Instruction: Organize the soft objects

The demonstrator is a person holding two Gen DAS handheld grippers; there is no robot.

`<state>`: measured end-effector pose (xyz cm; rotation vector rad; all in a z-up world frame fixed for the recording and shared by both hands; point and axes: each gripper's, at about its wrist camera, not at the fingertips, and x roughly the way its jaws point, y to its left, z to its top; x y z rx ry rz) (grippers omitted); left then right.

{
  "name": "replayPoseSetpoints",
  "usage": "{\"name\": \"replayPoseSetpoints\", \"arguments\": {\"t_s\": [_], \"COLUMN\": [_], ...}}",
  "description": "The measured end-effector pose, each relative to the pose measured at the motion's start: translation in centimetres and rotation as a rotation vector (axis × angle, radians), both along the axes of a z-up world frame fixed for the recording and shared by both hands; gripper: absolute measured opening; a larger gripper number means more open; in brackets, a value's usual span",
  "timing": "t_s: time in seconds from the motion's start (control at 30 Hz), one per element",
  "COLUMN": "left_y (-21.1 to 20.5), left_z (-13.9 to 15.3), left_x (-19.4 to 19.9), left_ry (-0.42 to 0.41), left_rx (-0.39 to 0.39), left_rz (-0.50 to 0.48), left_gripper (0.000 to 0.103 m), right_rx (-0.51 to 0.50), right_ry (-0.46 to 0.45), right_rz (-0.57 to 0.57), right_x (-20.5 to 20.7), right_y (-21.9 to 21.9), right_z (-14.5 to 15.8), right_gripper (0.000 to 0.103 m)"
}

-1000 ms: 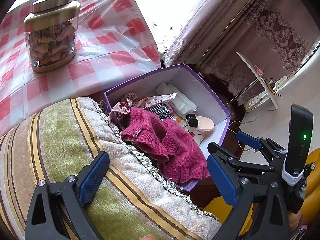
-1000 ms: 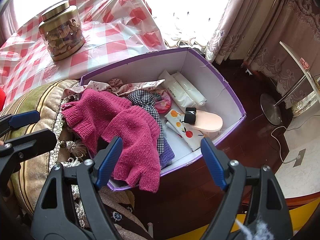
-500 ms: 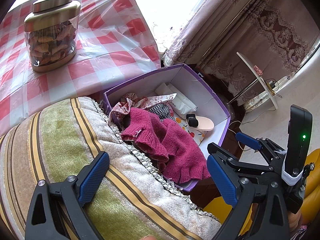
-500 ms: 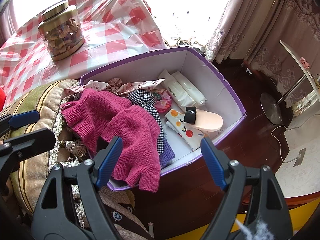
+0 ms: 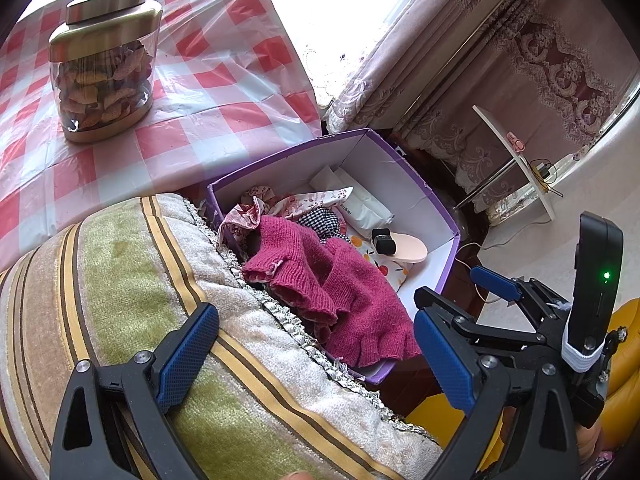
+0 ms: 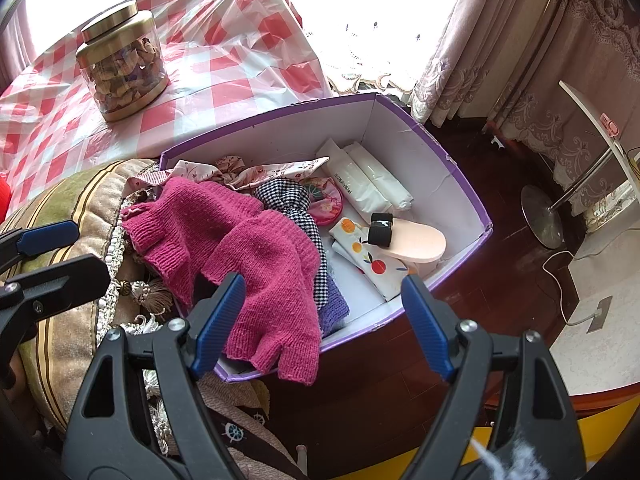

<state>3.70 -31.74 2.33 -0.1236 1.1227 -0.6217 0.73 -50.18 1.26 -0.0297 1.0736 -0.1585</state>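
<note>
Nearest the cameras, the right hand-held gripper (image 6: 322, 326) and the left hand-held gripper (image 5: 316, 354) both stand wide and empty, unmoved over the past second; nothing in the scene has shifted. Just beyond, the pink knitted gloves (image 6: 256, 264) drape over the near rim of the purple box (image 6: 460, 176), beside the striped cushion (image 5: 132, 280). Farther off, a jar (image 6: 122, 62) stands on the checked surface (image 6: 240, 68). The pause suggests tucking the gloves inside remains undone.

Home (curtains (image 6: 472, 60), checked tablecloth (image 6: 240, 64))
</note>
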Motion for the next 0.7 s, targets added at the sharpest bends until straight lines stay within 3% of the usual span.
{"name": "replayPoseSetpoints", "arguments": {"t_s": [0.7], "left_y": [-0.44], "left_z": [-0.10], "left_x": [0.13], "left_ry": [0.010], "left_rx": [-0.006], "left_rz": [0.001], "left_gripper": [0.101], "right_rx": [0.001], "right_ry": [0.001], "right_rz": [-0.001], "right_x": [0.03], "right_y": [0.01], "right_z": [-0.04], "right_gripper": [0.082]}}
